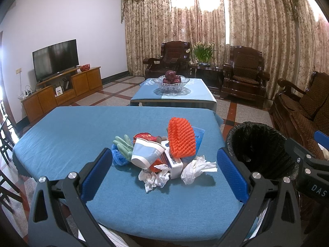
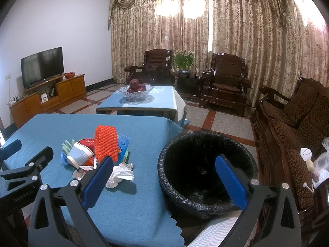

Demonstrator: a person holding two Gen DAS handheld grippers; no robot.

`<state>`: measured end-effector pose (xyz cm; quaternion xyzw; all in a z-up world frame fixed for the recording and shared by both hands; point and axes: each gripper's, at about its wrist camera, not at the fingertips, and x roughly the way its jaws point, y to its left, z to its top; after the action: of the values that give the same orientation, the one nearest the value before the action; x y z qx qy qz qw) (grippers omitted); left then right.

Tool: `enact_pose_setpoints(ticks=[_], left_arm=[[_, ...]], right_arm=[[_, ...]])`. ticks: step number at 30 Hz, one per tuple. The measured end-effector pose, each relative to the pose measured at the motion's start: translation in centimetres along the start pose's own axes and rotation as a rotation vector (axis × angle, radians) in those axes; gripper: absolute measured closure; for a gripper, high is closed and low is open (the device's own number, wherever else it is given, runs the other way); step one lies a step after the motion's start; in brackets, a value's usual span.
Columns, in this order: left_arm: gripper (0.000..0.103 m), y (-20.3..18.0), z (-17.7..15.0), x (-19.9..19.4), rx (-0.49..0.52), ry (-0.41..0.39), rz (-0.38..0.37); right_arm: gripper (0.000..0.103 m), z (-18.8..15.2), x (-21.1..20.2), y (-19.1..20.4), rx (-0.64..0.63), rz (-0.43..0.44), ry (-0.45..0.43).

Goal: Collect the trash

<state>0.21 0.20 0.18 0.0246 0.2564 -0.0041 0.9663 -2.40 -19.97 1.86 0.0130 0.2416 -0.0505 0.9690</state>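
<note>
- The blue-clothed counter (image 1: 72, 140) carries a small heap of trash, and everything below is placed relative to that heap.
- At the heap's top stands an orange foam fruit net (image 1: 181, 139), upright, with a blue-and-white paper cup (image 1: 147, 153) lying on its side just left of it.
- At the heap's near edge lie crumpled white tissues (image 1: 197, 168), beside a white cardboard box (image 1: 174, 164).
- A pale green rubber glove (image 1: 123, 144) pokes out at the heap's left side.
- To the right of the heap, off the counter's edge, stands a round bin lined with a black plastic bag (image 2: 205, 170) (its inside looks dark).
- The left gripper (image 1: 164, 175) hovers in front of the heap, jaws spread wide and holding nothing.
- The right gripper (image 2: 164, 179) is right of the heap, over the bin's near rim, jaws likewise released.
</note>
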Motion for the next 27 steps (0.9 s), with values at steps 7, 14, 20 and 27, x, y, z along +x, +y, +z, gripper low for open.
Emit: enact_pose_setpoints(ticks=[7, 14, 20, 27], left_arm=[[0.005, 0.0, 0.0, 0.0, 0.0, 0.0, 0.0], [0.005, 0.2, 0.1, -0.1, -0.002, 0.001, 0.0], [0.005, 0.3, 0.1, -0.1, -0.003, 0.002, 0.0], [0.005, 2.0, 0.4, 1.0, -0.04, 0.017, 0.026]], right_arm=[[0.006, 0.0, 0.0, 0.0, -0.001, 0.0, 0.0], [0.006, 0.0, 0.1, 0.0, -0.001, 0.0, 0.001], [0.006, 0.0, 0.1, 0.1, 0.001, 0.003, 0.005], [0.006, -0.7, 1.8, 0.6, -0.013, 0.02, 0.006]])
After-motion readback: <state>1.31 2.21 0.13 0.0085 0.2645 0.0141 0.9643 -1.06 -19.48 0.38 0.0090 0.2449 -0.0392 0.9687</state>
